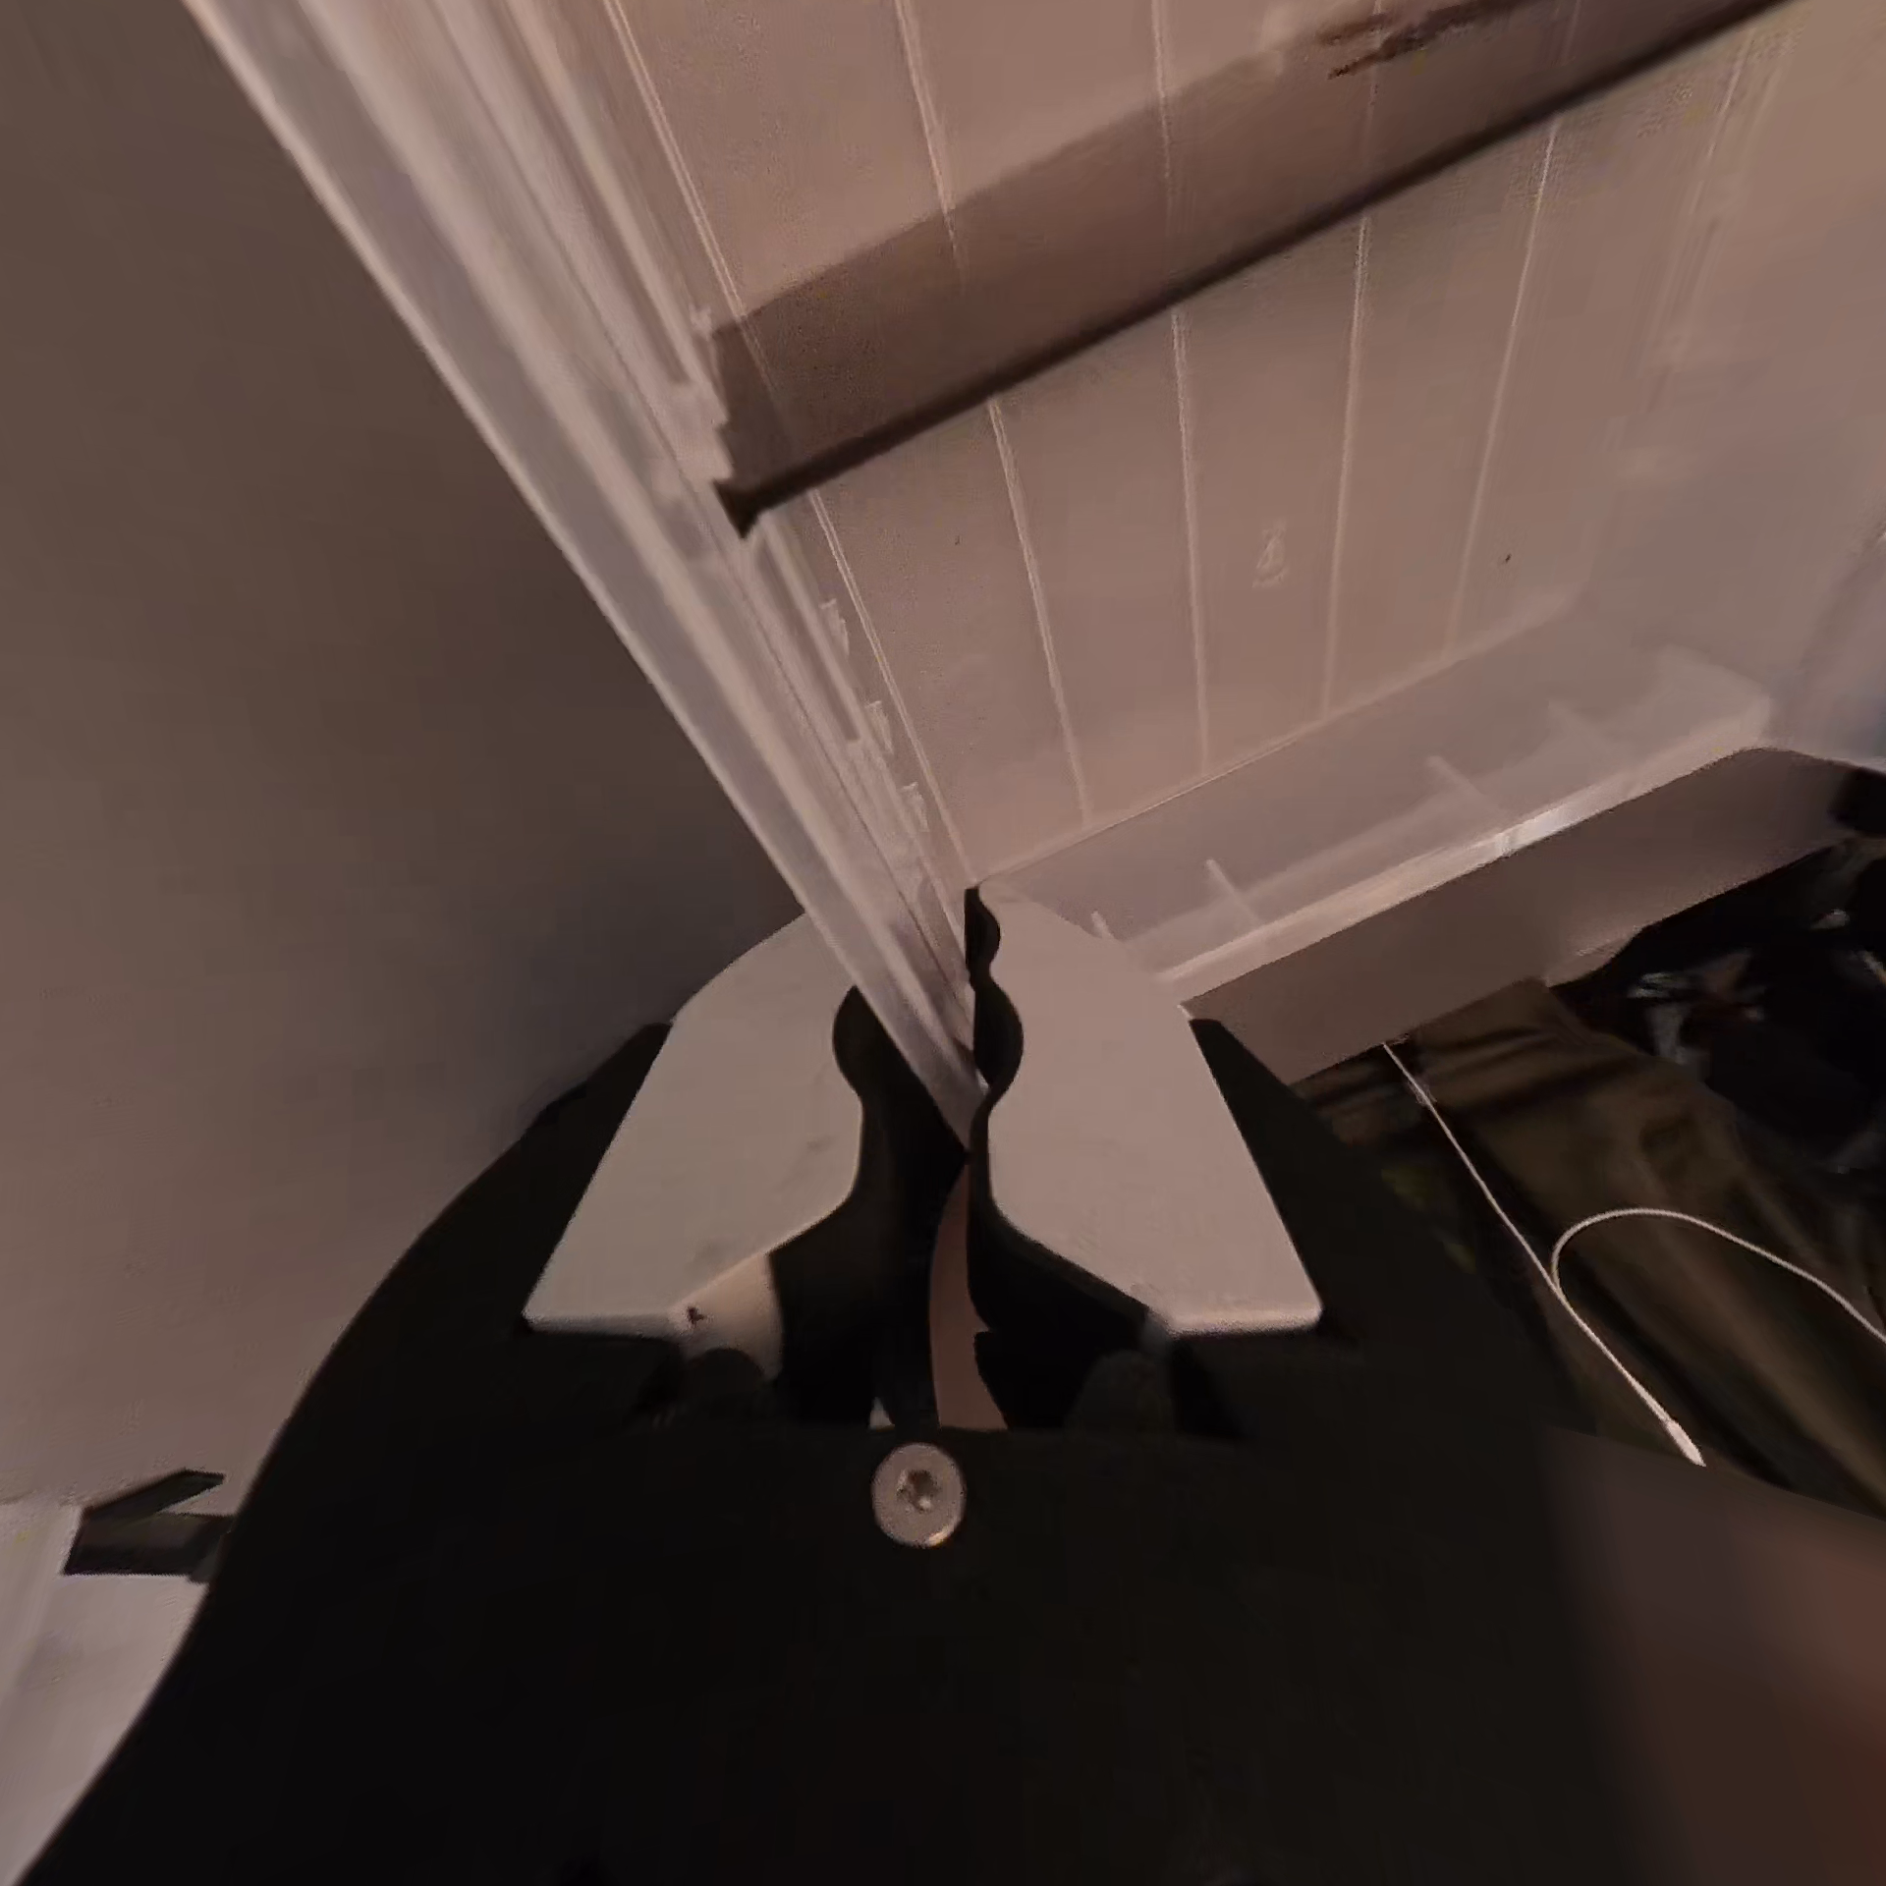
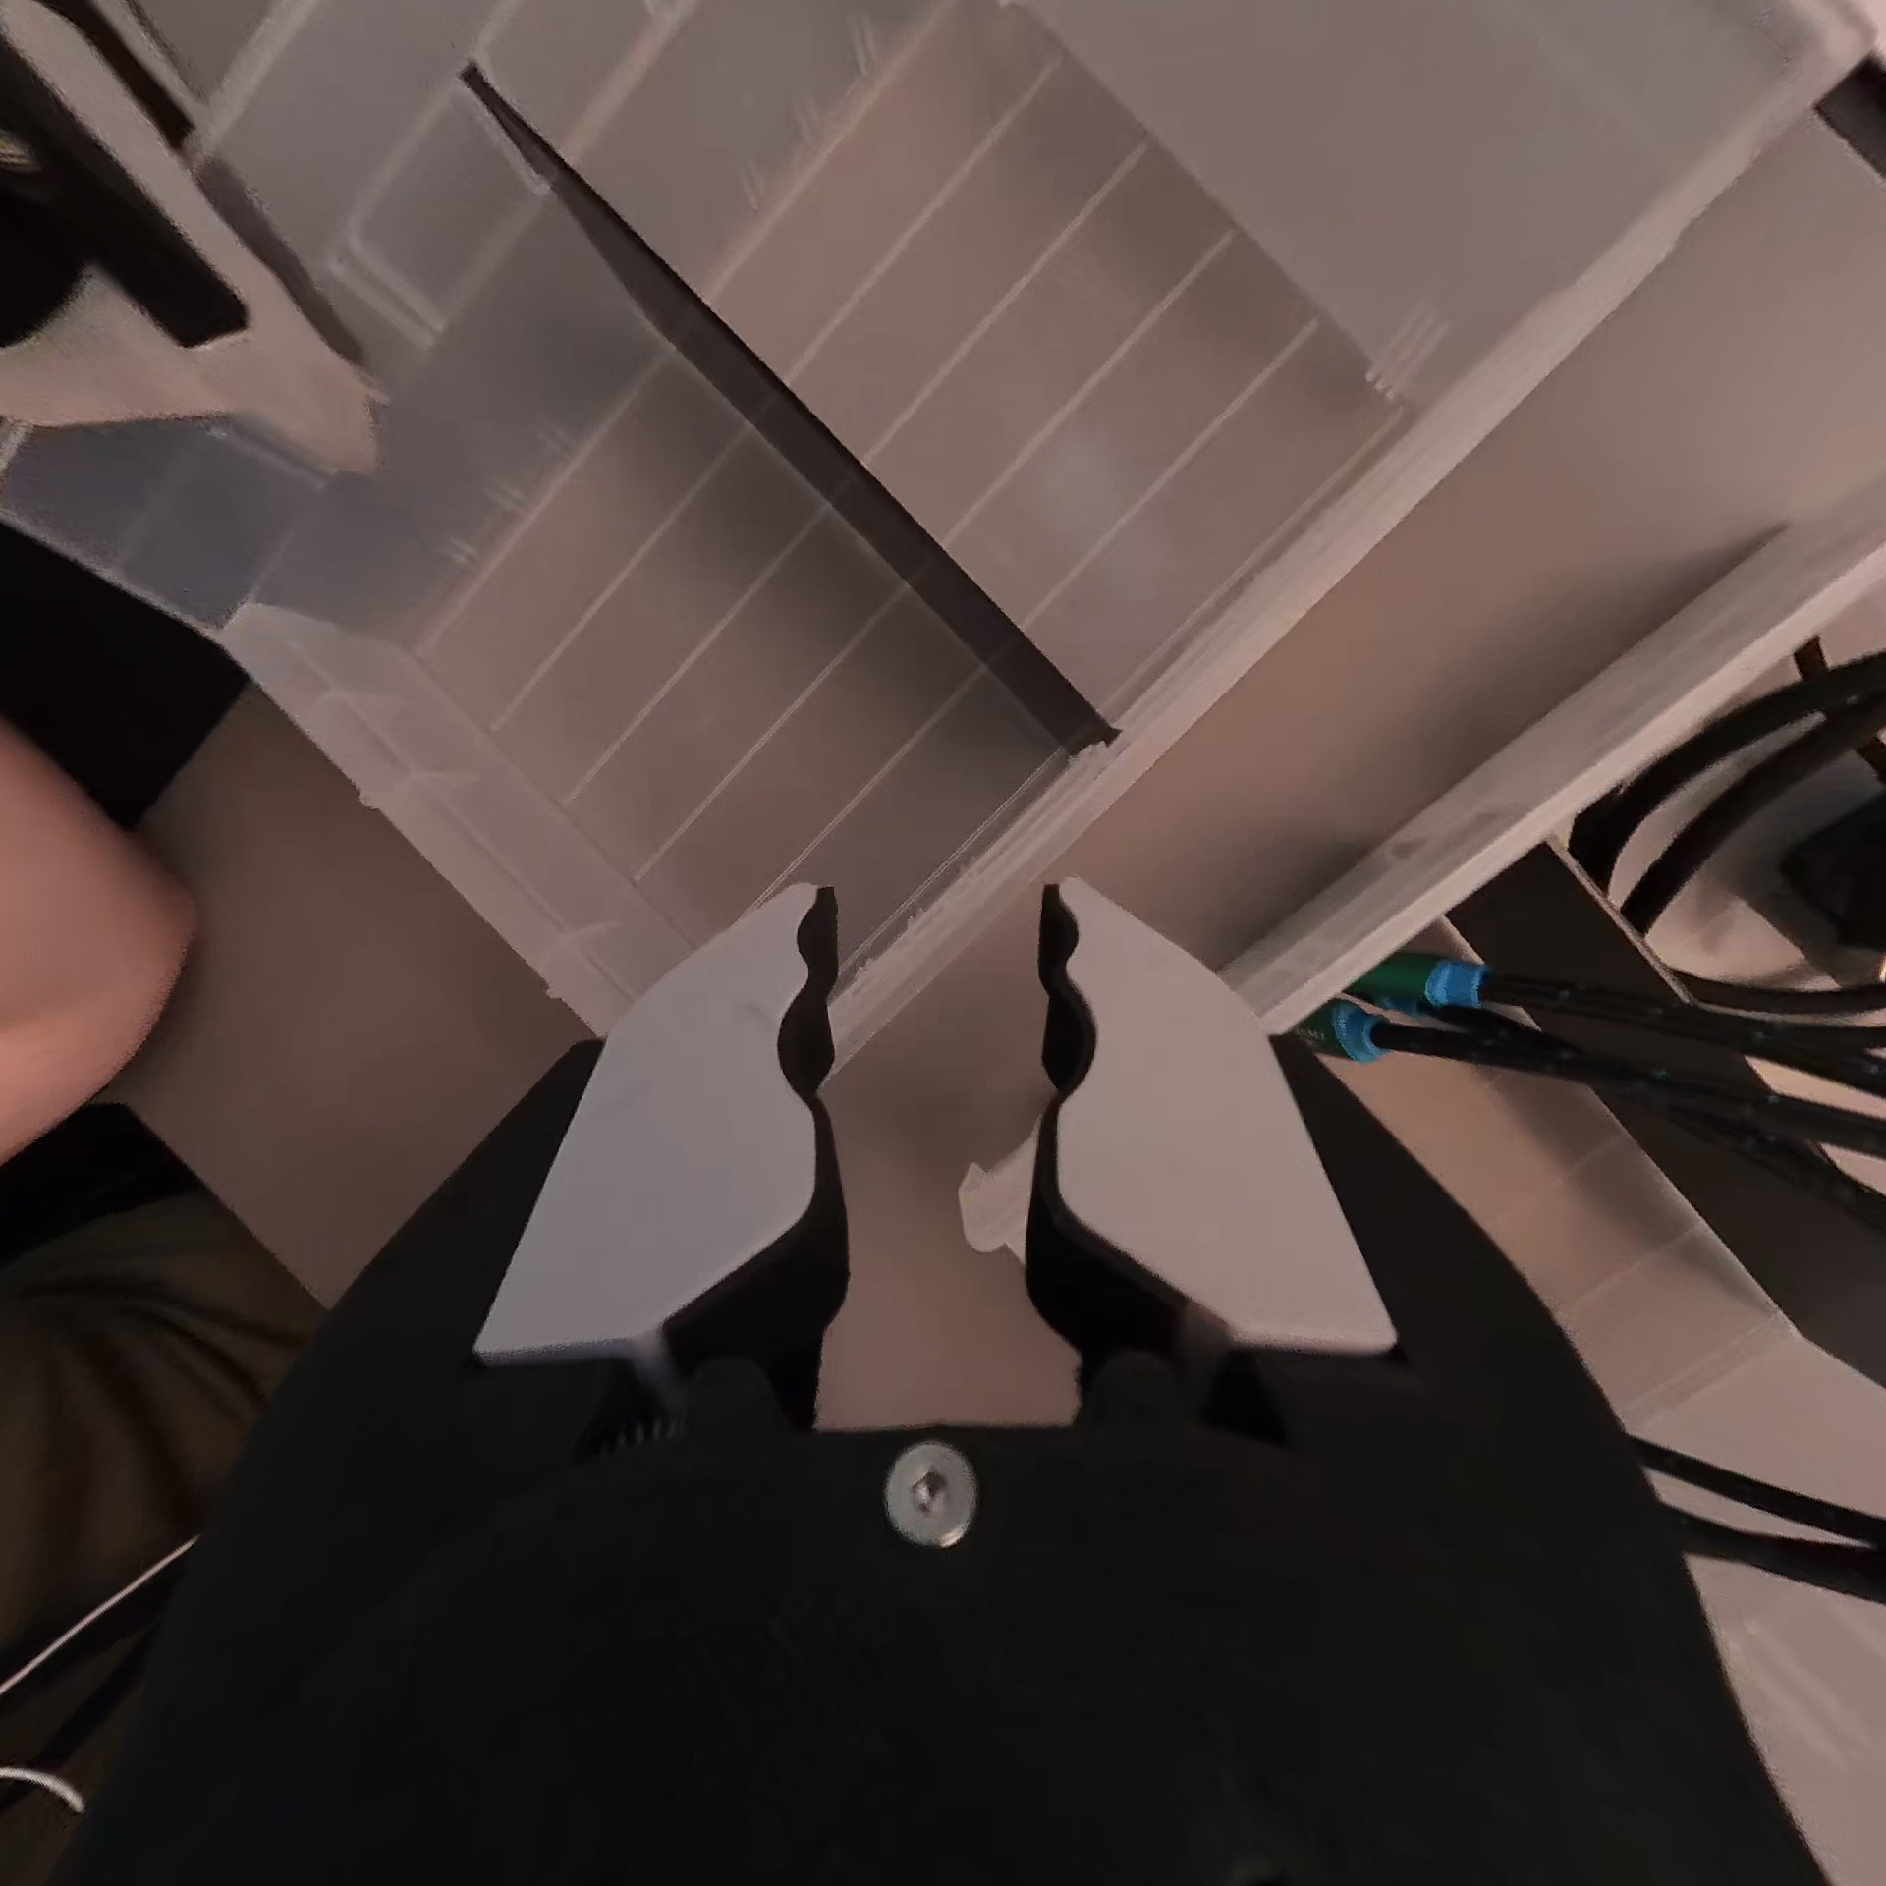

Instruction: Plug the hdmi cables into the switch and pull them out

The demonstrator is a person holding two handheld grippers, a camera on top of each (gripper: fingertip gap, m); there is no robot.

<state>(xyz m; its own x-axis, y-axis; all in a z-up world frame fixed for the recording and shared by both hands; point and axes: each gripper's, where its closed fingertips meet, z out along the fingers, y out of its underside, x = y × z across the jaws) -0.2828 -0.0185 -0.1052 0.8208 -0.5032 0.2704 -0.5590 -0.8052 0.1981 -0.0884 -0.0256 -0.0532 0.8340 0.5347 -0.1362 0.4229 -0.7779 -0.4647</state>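
My left gripper [image 1: 964, 1021] is shut on the edge of a translucent plastic lid [image 1: 1072, 459] and holds it tilted up. The lid also shows in the right wrist view [image 2: 816, 510], with the left gripper [image 2: 255, 337] at its far left edge. My right gripper [image 2: 937, 908] is open and empty, close to the lid's near edge. Black HDMI cables [image 2: 1633, 1041] with blue collars [image 2: 1449, 985] lie at the right, inside a clear plastic box [image 2: 1510, 837]. I see no switch clearly in either view.
The clear box's rim [image 1: 1276, 878] lies under the raised lid. Dark green fabric [image 1: 1633, 1174] and a thin white cord [image 1: 1633, 1225] lie to the right. A person's hand [image 2: 71, 919] is at the left edge. The surface below is beige [image 2: 337, 970].
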